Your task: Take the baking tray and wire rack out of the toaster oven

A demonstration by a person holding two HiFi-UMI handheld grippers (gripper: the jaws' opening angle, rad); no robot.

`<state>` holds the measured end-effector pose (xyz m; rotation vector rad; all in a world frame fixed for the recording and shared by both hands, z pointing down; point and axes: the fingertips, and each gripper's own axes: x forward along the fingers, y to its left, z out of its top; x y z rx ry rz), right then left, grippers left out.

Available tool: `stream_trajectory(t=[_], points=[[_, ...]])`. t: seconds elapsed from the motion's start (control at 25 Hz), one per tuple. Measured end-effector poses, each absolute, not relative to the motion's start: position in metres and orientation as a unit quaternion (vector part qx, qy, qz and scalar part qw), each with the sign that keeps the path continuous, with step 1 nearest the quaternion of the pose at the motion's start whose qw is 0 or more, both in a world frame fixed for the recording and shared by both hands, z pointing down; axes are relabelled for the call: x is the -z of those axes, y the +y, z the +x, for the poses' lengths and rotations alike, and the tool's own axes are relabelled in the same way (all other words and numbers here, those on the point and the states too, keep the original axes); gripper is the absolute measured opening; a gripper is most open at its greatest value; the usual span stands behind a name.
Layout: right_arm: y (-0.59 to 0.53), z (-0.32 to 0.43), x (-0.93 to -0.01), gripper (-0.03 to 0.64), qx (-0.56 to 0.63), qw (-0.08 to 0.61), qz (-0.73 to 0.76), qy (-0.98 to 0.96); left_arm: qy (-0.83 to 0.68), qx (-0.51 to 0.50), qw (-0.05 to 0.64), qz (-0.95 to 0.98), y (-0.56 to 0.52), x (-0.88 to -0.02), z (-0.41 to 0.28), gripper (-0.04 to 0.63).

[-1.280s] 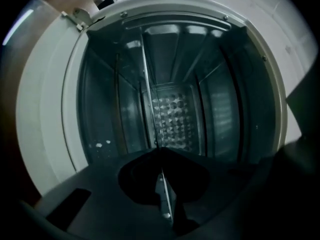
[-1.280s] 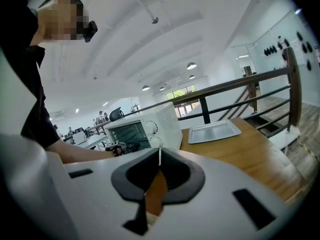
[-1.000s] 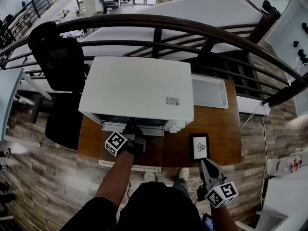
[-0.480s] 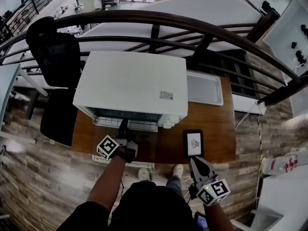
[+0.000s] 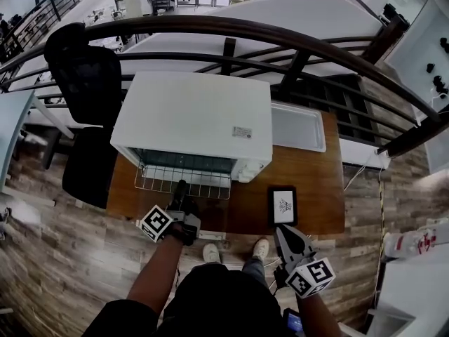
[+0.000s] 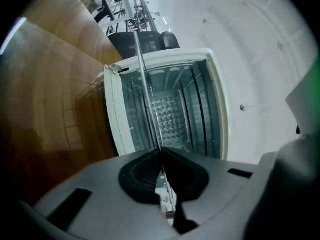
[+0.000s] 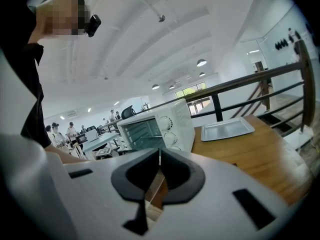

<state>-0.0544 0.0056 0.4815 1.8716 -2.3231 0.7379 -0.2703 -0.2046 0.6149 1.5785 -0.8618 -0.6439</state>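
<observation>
The left gripper (image 6: 161,153) had its dark, rubbery fingers (image 6: 137,176) pressed together on the thin front wire of the wire rack (image 5: 184,180), a silvery grid of straight rods. The rack ran straight ahead of those fingers. Its far part sat inside the open mouth of the toaster oven (image 5: 193,121), a boxy white metal shell with a shiny dimpled back wall. Its near part stuck out over the brown wooden table (image 5: 316,181). In the left gripper view the rack showed edge-on as one fine line.

The right gripper (image 5: 282,232) hung at the table's near edge, its fingers closed with nothing between them. Just ahead of them lay a flat black tablet (image 5: 283,206). Farther ahead, beside the oven, the shallow rectangular baking tray (image 5: 298,127) of dull grey metal rested flat on the table.
</observation>
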Motion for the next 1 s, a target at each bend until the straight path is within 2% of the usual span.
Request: stream_trajectory(t=[1.0], points=[[0.009, -0.095, -0.484, 0.009, -0.250, 0.025, 0.542, -0.802, -0.316, 0.361, 0.600, 0.640, -0.097, -0.559, -0.301, 0.008]])
